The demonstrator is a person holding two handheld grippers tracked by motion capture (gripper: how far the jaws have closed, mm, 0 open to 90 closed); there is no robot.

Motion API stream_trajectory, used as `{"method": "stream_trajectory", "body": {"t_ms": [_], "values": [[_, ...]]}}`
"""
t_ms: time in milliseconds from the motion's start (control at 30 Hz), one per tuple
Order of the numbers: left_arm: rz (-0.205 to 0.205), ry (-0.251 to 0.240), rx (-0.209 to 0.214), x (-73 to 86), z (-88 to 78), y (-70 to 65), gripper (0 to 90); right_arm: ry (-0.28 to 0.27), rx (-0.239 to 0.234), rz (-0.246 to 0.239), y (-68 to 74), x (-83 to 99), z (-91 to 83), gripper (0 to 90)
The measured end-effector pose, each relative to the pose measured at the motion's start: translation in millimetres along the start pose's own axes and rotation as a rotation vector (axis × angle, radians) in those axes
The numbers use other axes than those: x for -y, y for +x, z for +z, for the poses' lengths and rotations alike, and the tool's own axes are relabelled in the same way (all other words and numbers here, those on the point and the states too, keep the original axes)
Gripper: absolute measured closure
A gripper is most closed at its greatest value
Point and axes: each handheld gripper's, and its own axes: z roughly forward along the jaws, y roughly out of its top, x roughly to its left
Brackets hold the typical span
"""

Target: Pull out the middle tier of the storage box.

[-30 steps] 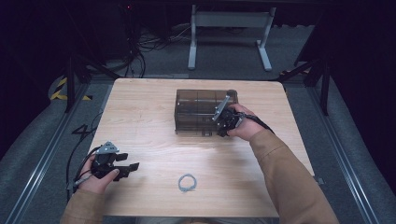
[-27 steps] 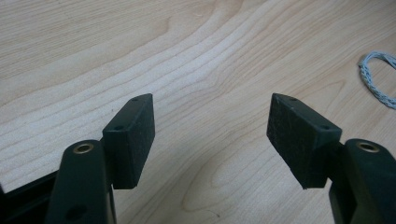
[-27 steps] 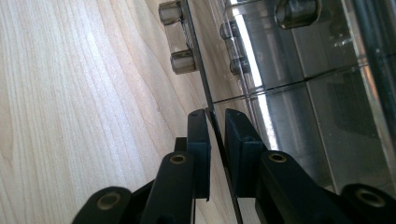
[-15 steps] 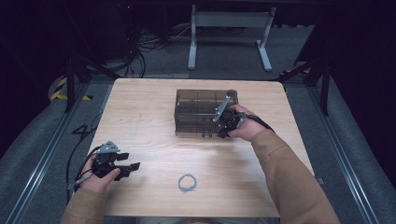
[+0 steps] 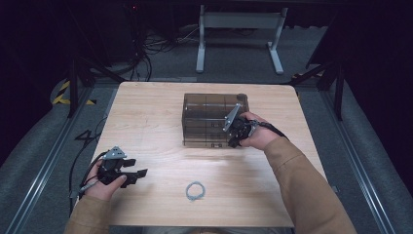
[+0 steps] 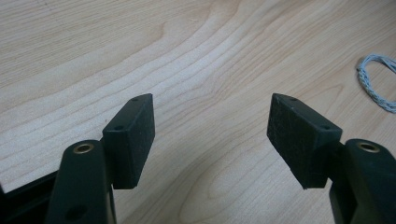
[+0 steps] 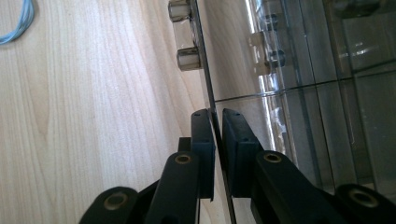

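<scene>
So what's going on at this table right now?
A person works with tongs in each hand. The right tongs have just been closing and now pinch a thin panel edge of the smoky clear plastic box. The left tongs hang open over bare table, a small cord loop lying nearby.

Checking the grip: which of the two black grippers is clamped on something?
The right gripper: it pinches the smoky transparent plastic box's thin wall. The left gripper gapes over bare wooden table.
</scene>
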Motion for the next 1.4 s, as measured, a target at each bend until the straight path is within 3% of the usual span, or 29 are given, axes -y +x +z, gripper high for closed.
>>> {"method": "stream_trajectory", "body": {"t_ms": [700,1400], "values": [[-0.003,-0.002,0.0,-0.2,-0.1,-0.9,33.4,0.003,-0.012,-0.072,20.0,0.3,-0.8,86.7],[-0.006,-0.006,0.0,0.2,0.0,-0.8,33.3,0.029,-0.017,-0.084,25.3,2.8,3.4,87.3]]}}
